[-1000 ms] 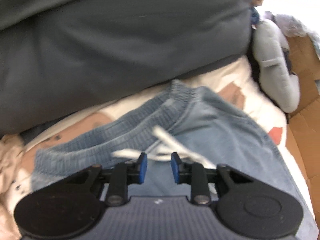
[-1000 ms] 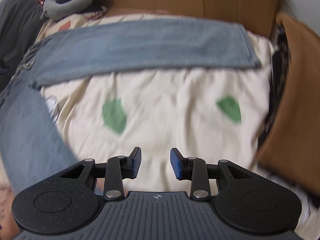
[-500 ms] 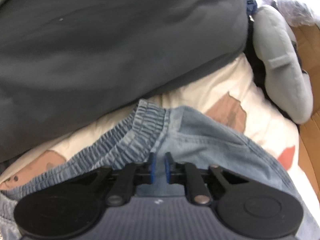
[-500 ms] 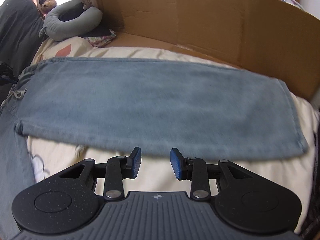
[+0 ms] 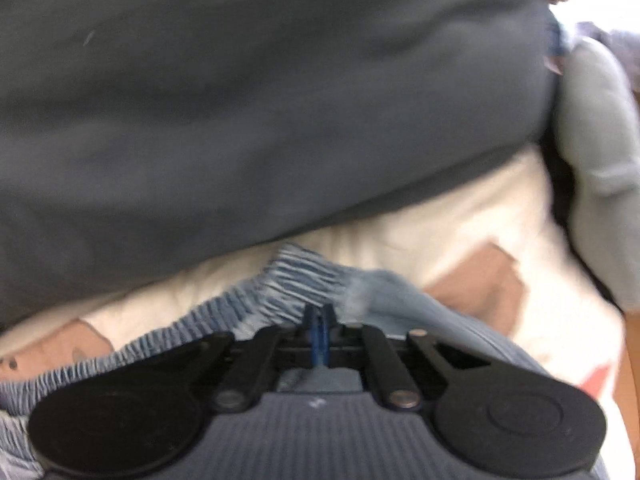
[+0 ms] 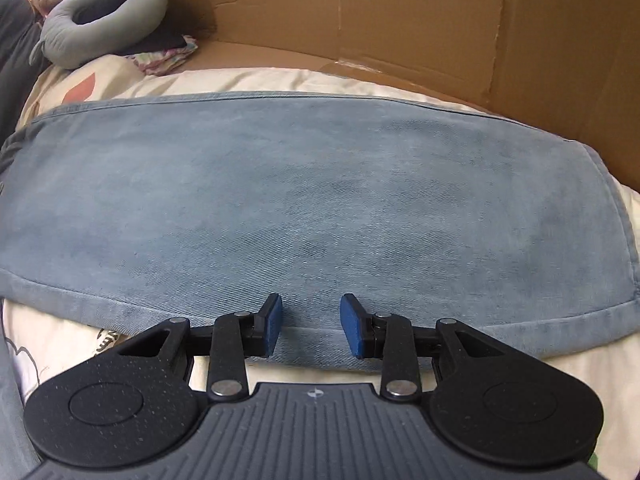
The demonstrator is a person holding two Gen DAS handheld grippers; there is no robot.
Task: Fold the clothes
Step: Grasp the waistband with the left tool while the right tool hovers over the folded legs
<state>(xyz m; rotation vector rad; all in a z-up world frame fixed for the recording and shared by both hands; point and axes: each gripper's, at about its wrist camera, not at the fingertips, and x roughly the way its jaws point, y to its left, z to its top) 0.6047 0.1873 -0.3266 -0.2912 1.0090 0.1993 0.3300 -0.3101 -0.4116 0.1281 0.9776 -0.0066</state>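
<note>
Light blue jeans lie on a cream bedsheet. In the left wrist view their gathered elastic waistband bunches up just ahead of my left gripper, whose blue pads are pressed together on the denim at the waistband. In the right wrist view one trouser leg is spread flat across the bed. My right gripper hovers over the leg's near edge, open, with denim below the gap and nothing pinched between its fingers.
A large dark grey pillow fills the space beyond the waistband. A grey neck pillow lies at the head of the bed. A cardboard wall runs along the far side of the bed, close behind the trouser leg.
My left gripper moved up to the waistband and closed on it. My right gripper travelled across the sheet to the near edge of the trouser leg, staying open.
</note>
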